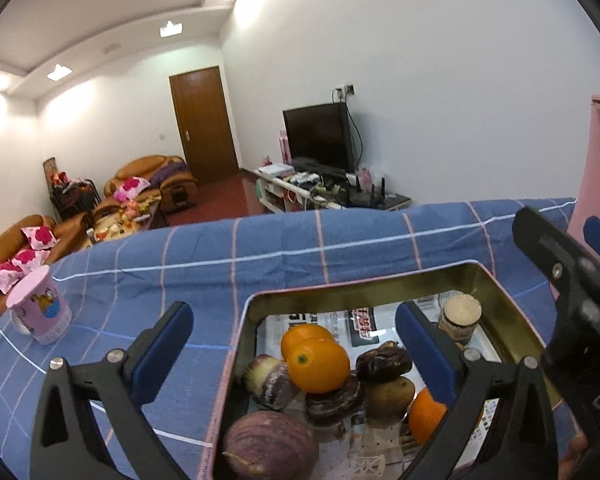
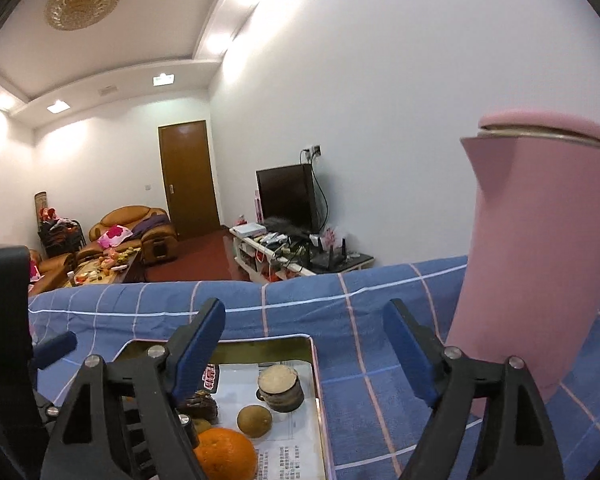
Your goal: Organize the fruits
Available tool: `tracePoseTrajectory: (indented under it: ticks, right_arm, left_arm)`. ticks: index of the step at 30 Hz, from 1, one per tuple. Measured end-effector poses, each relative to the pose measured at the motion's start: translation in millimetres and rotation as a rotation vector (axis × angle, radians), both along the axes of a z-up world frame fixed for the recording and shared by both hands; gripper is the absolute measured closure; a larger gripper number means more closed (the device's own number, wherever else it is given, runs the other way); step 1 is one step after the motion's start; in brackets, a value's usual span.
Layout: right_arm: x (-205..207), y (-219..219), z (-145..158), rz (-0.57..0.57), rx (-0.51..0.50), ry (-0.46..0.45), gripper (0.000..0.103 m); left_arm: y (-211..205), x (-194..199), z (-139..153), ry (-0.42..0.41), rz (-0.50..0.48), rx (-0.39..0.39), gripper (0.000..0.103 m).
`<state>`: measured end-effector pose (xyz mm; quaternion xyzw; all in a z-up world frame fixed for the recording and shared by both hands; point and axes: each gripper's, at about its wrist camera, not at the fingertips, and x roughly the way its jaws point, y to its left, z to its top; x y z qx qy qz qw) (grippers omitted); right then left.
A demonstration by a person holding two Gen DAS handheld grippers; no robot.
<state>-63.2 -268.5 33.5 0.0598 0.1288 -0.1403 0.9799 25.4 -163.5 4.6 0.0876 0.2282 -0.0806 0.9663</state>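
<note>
Though heaped, fruits (image 1: 320,368) round, glossy

I count three oranges (image 1: 319,365) in one tin (image 1: 504,304), two purple fruits (image 1: 270,444), two dark brown wrinkled ones (image 1: 383,362), one brownish-green round fruit (image 1: 390,396) and one small jar (image 1: 459,317). On the cloth: one pink cup (image 1: 40,312), one pink flask (image 2: 540,256).

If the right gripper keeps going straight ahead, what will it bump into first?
Probably the blue checked cloth just past the tin's far rim; nothing sits between the open right gripper fingers. Depth is hard to judge here.
</note>
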Motion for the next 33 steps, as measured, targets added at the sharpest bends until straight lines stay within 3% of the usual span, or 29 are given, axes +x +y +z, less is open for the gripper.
tracePoseTrajectory:
  ticks: [16, 33]
  right_arm:
    - [-32.8, 15.6, 5.6, 0.027, -0.036, -0.021, 0.020]
    - [-72.3, 32.5, 11.9, 0.031, -0.094, -0.113, 0.020]
  left_arm:
    - [24.8, -42.3, 7.4, -0.087, 0.000, -0.040, 0.000]
    - [39.5, -70.8, 11.5, -0.146, -0.024, -0.084, 0.000]
